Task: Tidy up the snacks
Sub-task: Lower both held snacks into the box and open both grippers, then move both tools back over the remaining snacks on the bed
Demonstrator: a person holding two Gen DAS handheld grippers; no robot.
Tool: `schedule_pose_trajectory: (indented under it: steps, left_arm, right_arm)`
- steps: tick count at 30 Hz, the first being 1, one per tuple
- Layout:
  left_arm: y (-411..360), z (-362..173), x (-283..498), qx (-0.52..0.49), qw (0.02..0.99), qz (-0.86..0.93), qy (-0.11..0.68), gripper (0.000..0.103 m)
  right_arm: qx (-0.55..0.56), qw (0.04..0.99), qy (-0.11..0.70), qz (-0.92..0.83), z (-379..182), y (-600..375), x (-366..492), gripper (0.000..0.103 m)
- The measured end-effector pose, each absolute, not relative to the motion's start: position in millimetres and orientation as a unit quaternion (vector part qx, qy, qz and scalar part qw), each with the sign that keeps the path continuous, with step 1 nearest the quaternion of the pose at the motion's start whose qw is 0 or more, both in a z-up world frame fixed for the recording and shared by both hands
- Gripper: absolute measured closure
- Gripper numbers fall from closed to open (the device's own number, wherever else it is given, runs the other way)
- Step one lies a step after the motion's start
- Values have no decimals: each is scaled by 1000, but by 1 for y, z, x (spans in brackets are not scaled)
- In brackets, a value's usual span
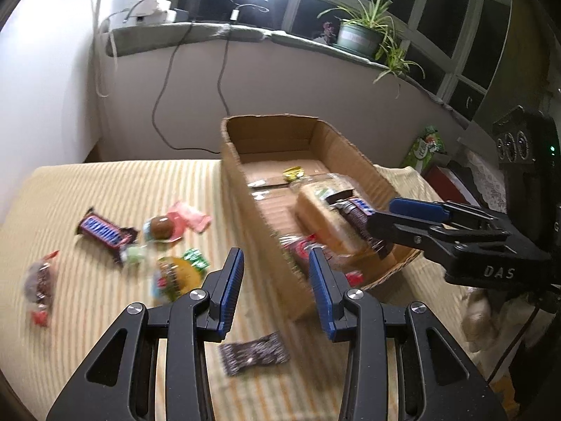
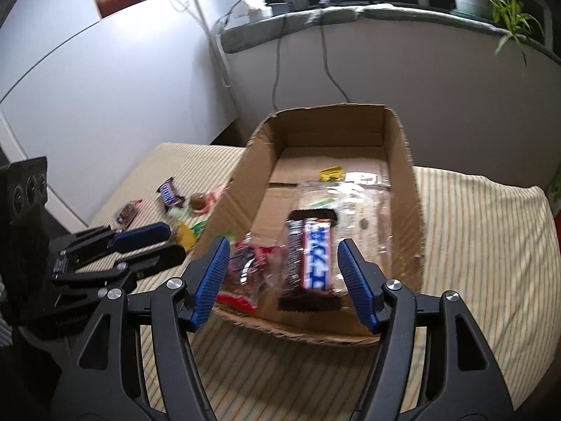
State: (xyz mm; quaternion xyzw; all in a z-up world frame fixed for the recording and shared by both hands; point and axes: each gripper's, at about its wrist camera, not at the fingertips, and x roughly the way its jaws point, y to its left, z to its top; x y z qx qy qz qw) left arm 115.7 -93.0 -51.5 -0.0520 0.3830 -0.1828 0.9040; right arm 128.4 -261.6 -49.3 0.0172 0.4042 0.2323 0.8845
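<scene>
Closest to the left camera, the left gripper (image 1: 277, 289) sits over the striped cloth (image 1: 105, 182) with its jaws a bit apart and nothing between them. A dark brown wrapper (image 1: 254, 352) lies flat on the cloth just below its tips.

Over on the right camera, the right gripper (image 2: 285, 286) hangs at the near end of the cardboard box (image 2: 403, 175), jaws spread wide. A Snickers bar (image 2: 312, 259) shows between the fingers but the pads aren't touching it; it's in the box, on top of a clear-wrapped pack (image 1: 326, 217). A red-and-clear packet (image 2: 252, 270) is right beside it on the left, also in the box.

A little further out, left of the box, the loose snacks are scattered on the cloth: a yellow-and-green packet (image 1: 178, 275), a second Snickers (image 1: 105, 233), a round brown sweet on a pink wrapper (image 1: 164, 226), and a dark candy with red ends (image 1: 40, 289) off at the left edge.

Deeper in the box there's 1 small yellow wrapper (image 1: 293, 173) on the floor, well apart from the rest.

Way back on the windowsill stands a potted plant (image 1: 361, 35), with cables (image 1: 164, 105) hanging down the wall.
</scene>
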Motion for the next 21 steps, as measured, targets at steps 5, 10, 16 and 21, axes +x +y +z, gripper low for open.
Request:
schedule_pose_trajectory:
  steps: [5,10,16,21]
  left_arm:
    - [-60,-54,100,-56,910,-154,381,64]
    - [-23,-61,81,-65,913,-120,384,64]
    - [21,-70,65,-77,914,-78,391,64]
    - [49,-75,57,-99,914,-54,390,64]
  right_arm:
    - [2,880,409,241,-48,-245,118,36]
    - [-16,885,407,227,-46,-230,109,21]
    - [-10,884,398,245,-43,-216,96,20]
    - [-17,874,400,276,-49,-199,79,25]
